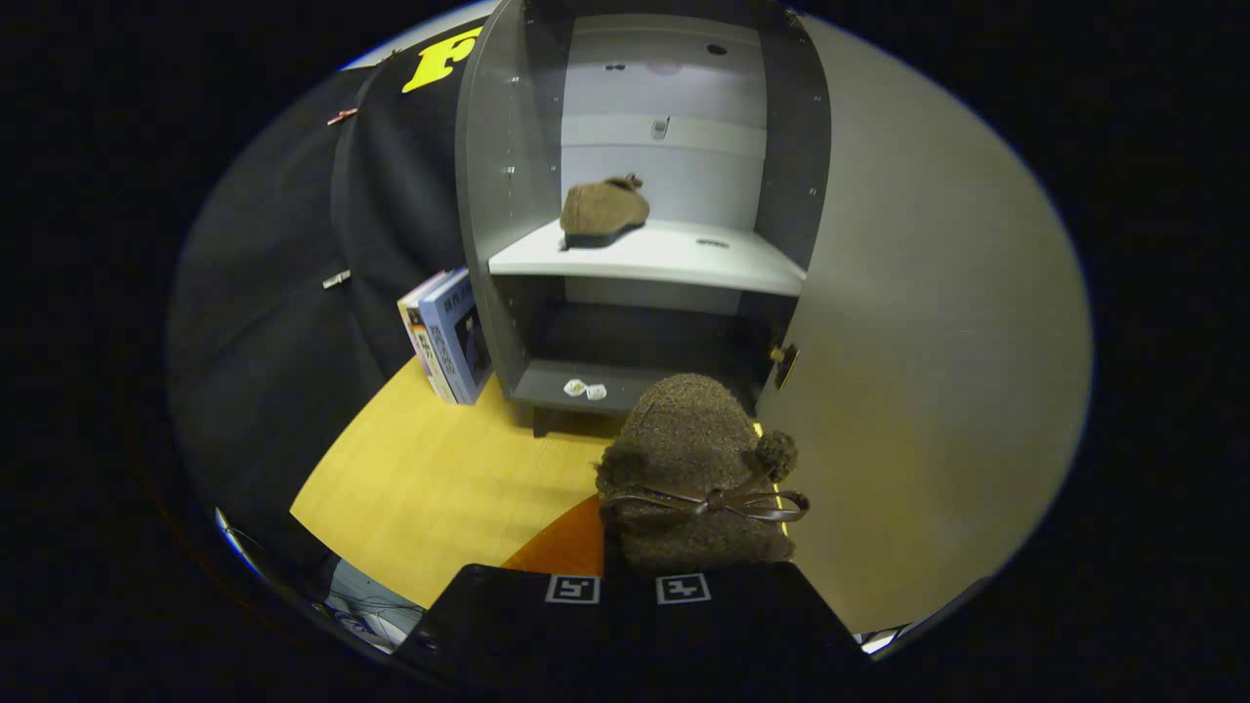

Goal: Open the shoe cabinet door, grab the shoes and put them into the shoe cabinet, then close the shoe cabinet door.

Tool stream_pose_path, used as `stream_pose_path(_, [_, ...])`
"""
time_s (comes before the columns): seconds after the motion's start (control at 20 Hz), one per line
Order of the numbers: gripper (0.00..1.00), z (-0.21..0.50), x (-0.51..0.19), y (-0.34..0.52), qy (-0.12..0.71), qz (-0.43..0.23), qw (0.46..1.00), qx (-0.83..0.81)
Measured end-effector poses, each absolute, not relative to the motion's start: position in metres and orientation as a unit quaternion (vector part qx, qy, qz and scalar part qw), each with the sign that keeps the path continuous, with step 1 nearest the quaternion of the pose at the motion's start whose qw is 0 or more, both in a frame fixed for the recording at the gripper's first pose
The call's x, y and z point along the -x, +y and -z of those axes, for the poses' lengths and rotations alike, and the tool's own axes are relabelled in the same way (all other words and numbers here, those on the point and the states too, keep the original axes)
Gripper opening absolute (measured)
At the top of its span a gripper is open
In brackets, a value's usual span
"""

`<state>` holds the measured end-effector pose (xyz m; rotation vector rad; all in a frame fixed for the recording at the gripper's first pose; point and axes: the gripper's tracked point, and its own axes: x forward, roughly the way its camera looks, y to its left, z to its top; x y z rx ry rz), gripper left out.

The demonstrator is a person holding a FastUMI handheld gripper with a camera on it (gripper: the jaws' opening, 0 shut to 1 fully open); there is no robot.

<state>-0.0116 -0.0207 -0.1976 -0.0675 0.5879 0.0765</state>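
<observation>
The gripper's fingertips are hidden under the fuzzy brown slipper with a ribbon bow, so their grip cannot be judged; two small white lumps on the grey cabinet's bottom shelf are too small to identify

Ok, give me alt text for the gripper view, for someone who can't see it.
The tongs grip a fuzzy brown shoe with a bow, held before the open shoe cabinet. A matching shoe sits on its white shelf; books lean beside the cabinet.
</observation>
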Motion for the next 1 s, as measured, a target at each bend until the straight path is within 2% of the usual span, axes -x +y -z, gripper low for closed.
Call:
stream_pose_path(0.2, [0.06,0.135,-0.022,-0.013,0.26,-0.018,0.965,0.012])
stream_pose_path(0.5, [0.06,0.082,-0.107,-0.004,0.233,0.012,0.972,-0.028])
stream_pose_path(1.0, [0.06,0.079,-0.267,-0.012,0.259,0.044,0.965,-0.02])
